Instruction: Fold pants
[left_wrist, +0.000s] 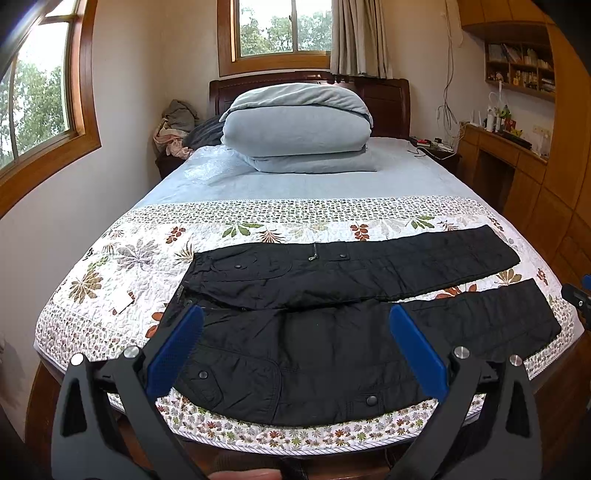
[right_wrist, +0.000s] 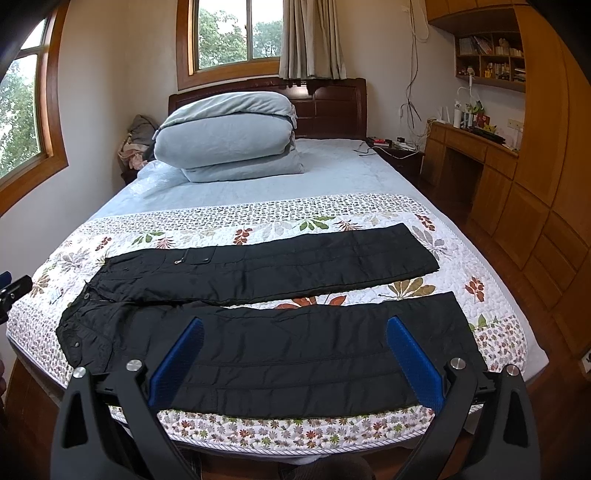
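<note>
Left wrist: pants (left_wrist: 332, 302), floral quilt (left_wrist: 110, 266), folded duvet (left_wrist: 295, 129)

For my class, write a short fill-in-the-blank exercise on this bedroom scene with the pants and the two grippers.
1. The black pants lie spread on a ____ quilt.
2. Both the left gripper and the right gripper are ____.
3. The folded blue duvet sits near the ____.
4. The pants' two legs lie ____.

Missing words: floral; open; headboard; apart
</note>
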